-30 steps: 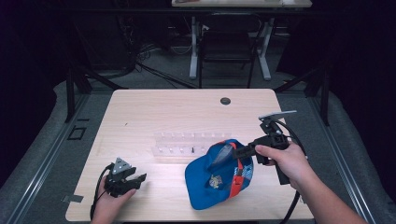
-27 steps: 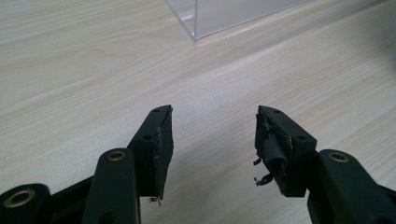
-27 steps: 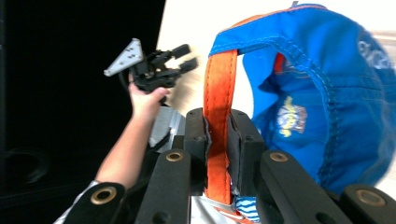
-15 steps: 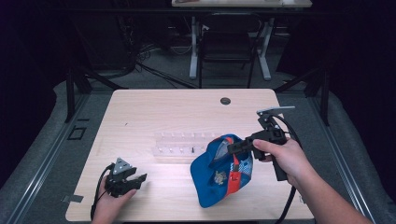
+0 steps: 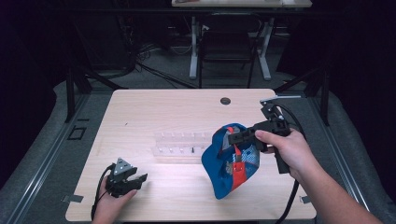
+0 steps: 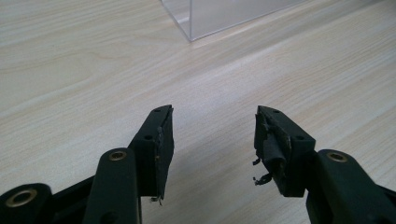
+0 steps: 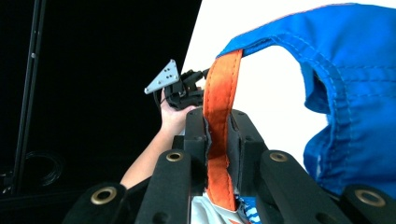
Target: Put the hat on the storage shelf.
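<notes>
A blue cap (image 5: 232, 161) with an orange back strap hangs above the right half of the table, its brim end touching the wood. My right gripper (image 5: 235, 138) is shut on the orange strap (image 7: 218, 135), which runs up between its two black jaws; the blue cap cloth (image 7: 355, 93) fills the right side there. My left gripper (image 5: 135, 180) rests low at the table's front left, open, with bare wood between its jaws (image 6: 212, 140).
A clear plastic rack (image 5: 180, 146) lies in the middle of the table, just left of the cap; its corner (image 6: 205, 18) lies ahead of the left gripper. A dark round hole (image 5: 225, 101) sits near the far edge. Desk legs and cables stand beyond.
The right gripper has lifted and tipped the cap from lying flat to hanging nearly upright, shifting slightly right. The left gripper has stayed in place.
</notes>
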`<state>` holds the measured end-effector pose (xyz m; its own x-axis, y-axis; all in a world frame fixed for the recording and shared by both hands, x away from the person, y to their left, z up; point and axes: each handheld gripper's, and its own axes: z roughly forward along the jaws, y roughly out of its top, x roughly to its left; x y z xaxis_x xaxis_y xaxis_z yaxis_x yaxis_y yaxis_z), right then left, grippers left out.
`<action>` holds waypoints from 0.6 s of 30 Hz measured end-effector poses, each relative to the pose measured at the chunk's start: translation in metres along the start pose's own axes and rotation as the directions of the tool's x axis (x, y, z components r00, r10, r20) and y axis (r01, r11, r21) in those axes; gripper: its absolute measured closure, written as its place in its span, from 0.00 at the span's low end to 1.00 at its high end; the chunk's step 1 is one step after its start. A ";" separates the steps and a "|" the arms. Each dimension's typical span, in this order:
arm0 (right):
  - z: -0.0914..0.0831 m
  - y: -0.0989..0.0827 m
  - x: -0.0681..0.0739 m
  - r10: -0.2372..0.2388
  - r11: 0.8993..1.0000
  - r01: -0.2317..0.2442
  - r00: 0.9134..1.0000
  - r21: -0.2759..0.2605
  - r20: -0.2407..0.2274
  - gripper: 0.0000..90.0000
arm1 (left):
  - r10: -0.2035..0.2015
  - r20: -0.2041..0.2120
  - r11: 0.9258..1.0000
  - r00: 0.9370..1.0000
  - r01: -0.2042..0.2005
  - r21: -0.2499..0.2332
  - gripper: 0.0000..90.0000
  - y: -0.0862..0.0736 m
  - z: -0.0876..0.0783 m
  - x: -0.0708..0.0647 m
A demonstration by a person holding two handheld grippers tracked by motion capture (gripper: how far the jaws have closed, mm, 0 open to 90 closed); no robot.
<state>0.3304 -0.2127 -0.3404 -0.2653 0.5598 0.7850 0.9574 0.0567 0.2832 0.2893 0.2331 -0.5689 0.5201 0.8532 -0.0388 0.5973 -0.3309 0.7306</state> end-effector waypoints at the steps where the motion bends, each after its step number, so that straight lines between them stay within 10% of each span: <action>1: -0.001 0.001 0.001 0.001 1.000 -0.001 1.000 -0.004 -0.005 0.88 | 0.001 0.002 1.000 1.000 -0.001 -0.002 0.53 0.000 0.000 -0.001; 18: -0.007 0.022 0.029 -0.038 0.998 0.036 0.999 -0.043 -0.033 0.88 | 0.002 0.039 1.000 0.999 -0.001 -0.018 0.52 0.001 0.000 -0.005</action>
<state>0.3433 -0.2009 -0.3079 -0.3048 0.5298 0.7915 0.9414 0.0415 0.3348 0.2871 0.2281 -0.5677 0.5446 0.8363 -0.0636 0.5856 -0.3249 0.7427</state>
